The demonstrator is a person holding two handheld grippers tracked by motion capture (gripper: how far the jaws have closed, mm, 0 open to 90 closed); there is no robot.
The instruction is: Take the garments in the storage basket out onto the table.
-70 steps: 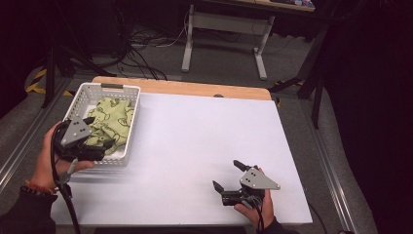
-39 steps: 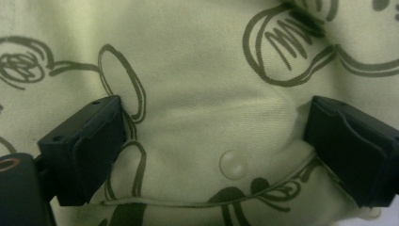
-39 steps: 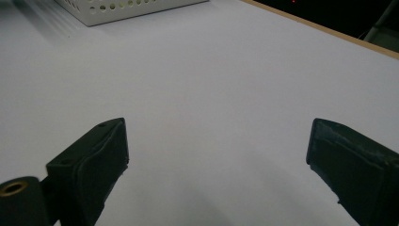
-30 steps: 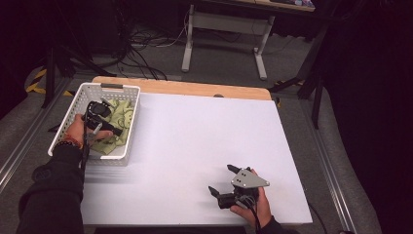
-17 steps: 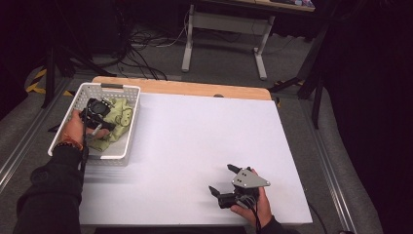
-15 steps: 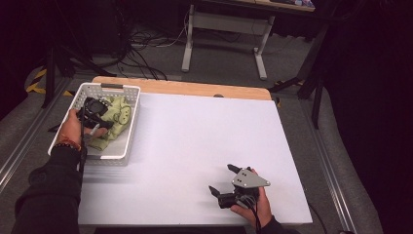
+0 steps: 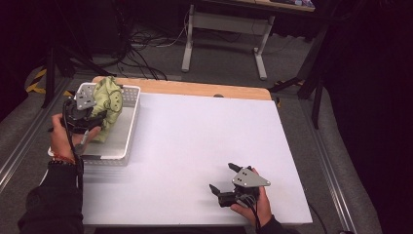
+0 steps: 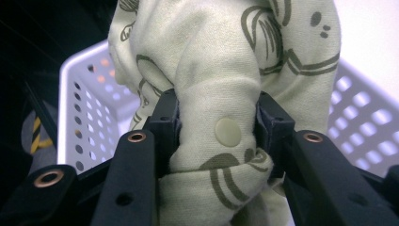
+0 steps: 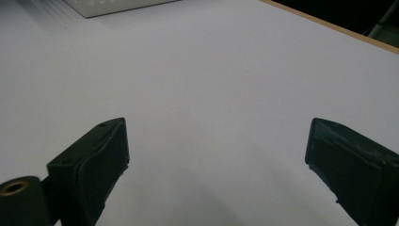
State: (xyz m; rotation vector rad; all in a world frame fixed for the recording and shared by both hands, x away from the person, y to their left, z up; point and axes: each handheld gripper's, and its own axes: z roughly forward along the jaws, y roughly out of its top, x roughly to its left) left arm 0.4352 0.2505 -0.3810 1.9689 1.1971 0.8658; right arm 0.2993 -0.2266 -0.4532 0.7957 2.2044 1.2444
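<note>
So the left tool (image 7: 100, 118) is pinching a green patterned cloth (image 7: 108, 97) above the white basket (image 7: 127, 127) on the white desk (image 7: 195, 146), while the right tool (image 7: 224, 181) is resting wide open; cables (image 7: 141, 41) are sprawling across the dark floor behind.

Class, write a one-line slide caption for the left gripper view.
Left tool pinches a bunched, pale green patterned cloth above a white perforated basket.

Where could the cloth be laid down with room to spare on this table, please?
The white table top is bare from the basket across to the right tool, and beyond it to the wooden far edge. It is crowded at the basket, where the left tool grips the cloth.
</note>
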